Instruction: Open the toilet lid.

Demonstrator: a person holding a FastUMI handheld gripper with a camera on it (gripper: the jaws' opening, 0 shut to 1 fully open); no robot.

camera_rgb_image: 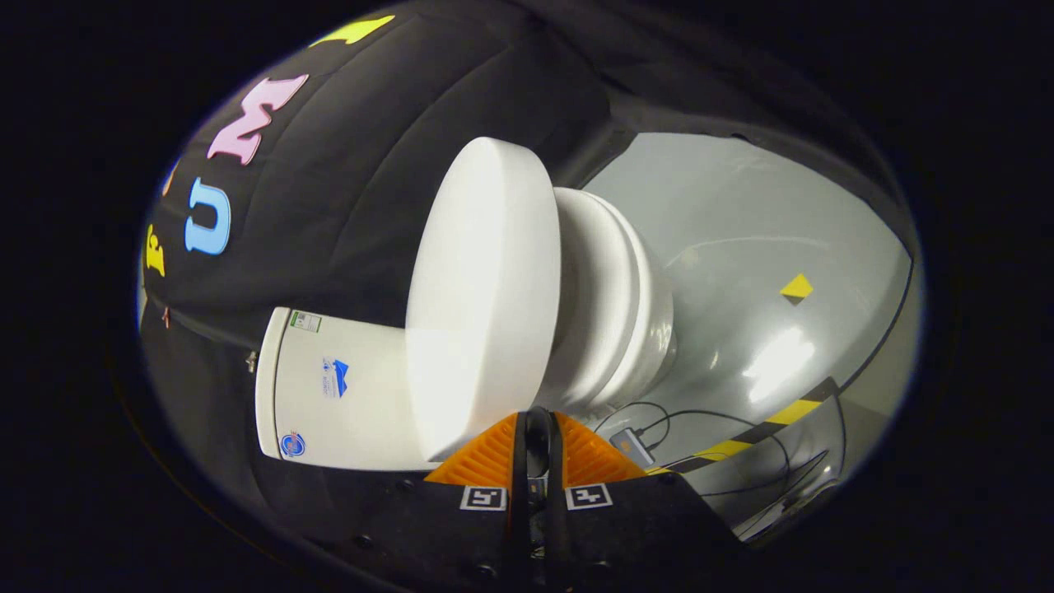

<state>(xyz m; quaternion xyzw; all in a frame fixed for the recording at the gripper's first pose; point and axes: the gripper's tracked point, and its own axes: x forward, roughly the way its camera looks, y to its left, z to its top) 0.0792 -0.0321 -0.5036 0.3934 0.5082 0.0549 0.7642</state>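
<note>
A black cloth wall [354, 165] backs the booth, and a glossy grey floor [741, 247] spreads out beside it, carrying a small yellow diamond marker [796, 287] and a strip of yellow-and-black hazard tape [774, 420].

In the gripper view the whole scene appears rolled onto its side. A white toilet stands against the cloth wall, its tank [329, 387] bearing a few small stickers. The toilet lid [482, 288] is lifted clear of the seat [601, 296], with a plain gap between the two, so the lid stands roughly halfway up; its broad flat face is turned toward the tank. The bowl [650, 329] sits beyond the seat, resting on the grey floor.

The claw [537, 428] has its two fingers drawn together, with no gap to be seen between the tips and nothing held in them. The tips lie right at the near rim of the lid; whether they touch it I cannot tell.

On the floor just beyond the fingers lies a small dark device [632, 445] with thin black cables [741, 461] trailing from it.
</note>
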